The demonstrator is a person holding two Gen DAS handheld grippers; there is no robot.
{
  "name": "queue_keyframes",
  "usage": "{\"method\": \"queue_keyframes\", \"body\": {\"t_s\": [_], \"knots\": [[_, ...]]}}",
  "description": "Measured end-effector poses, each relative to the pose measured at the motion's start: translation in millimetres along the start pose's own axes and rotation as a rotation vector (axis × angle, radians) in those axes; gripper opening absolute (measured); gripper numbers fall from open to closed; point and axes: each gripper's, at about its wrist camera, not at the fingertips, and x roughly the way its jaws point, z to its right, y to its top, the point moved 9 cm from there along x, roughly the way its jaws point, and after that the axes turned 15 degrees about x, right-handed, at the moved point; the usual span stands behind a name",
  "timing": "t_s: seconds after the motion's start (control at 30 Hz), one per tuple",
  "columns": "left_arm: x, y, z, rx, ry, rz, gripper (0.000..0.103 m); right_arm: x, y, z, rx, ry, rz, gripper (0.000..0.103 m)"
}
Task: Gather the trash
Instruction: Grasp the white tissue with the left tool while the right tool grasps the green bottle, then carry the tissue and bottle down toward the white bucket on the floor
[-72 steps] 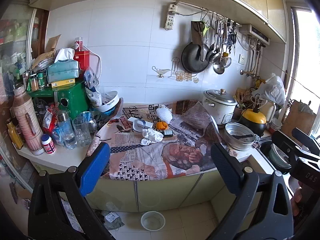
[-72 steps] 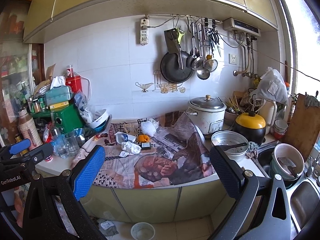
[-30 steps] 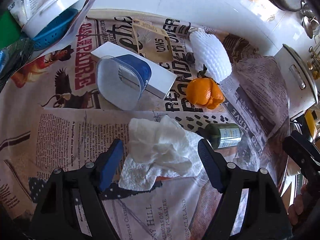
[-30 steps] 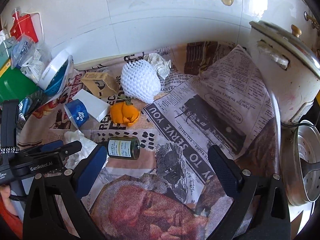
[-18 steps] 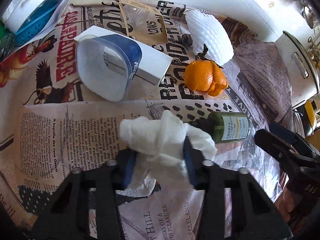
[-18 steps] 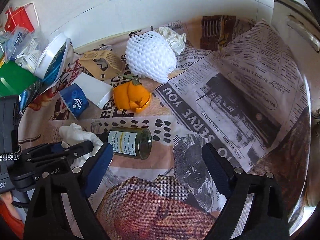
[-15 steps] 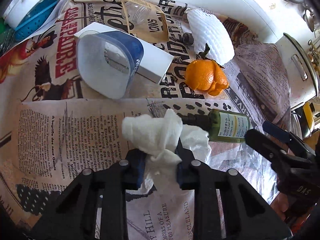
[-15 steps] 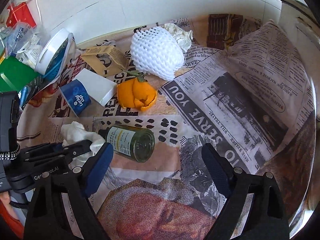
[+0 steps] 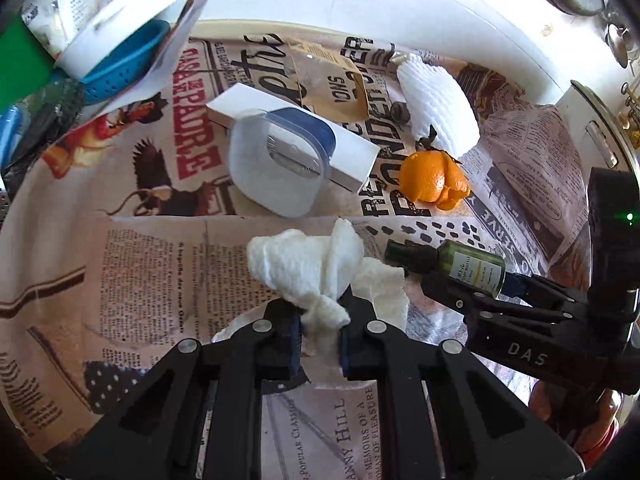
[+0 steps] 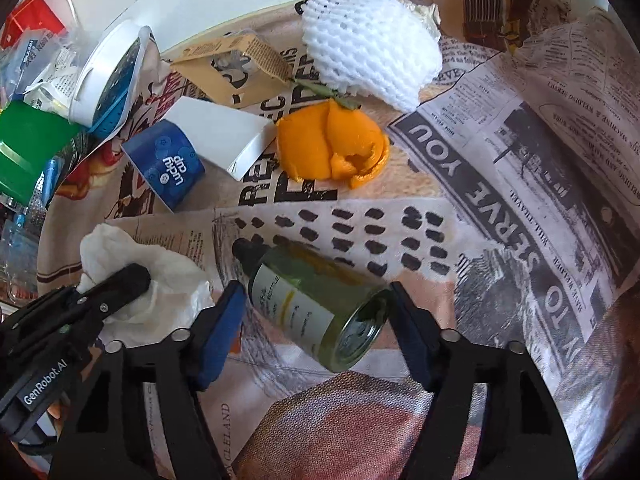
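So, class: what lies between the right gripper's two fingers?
In the right wrist view, a green glass bottle on its side lies between the open right gripper fingers, on newspaper.

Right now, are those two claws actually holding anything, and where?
The left gripper pinches the tissue by its near, bunched end. The right gripper is open around the bottle, not holding it.

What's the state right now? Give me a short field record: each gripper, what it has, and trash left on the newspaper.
left gripper: jaws shut on crumpled tissue
right gripper: jaws open, straddling green bottle, which lies on its side
surface: newspaper
trash not yet gripped: orange peel, white foam net, blue cup, white box
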Motion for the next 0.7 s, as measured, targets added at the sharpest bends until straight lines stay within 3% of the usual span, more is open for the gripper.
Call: {"method": "queue_keyframes", "body": {"t_s": [0.23, 0.43, 0.7], "knots": [[-13.7, 1.0, 4.2, -0.016, 0.036, 0.018, 0.013, -17.6, -3.4, -0.9, -0.007, 0.036, 0.036, 0.062], [-44.3, -4.1, 21.0, -0.061, 0.057, 0.058, 0.013, -56.6, -9.7, 9.0, -0.061, 0.047, 0.093, 0.062], [-97.1, -33.7, 40.8, -0.075, 0.071, 0.113, 0.013, -115.1, -35.9, 17.3, -0.109, 0.062, 0.168, 0.062]]}}
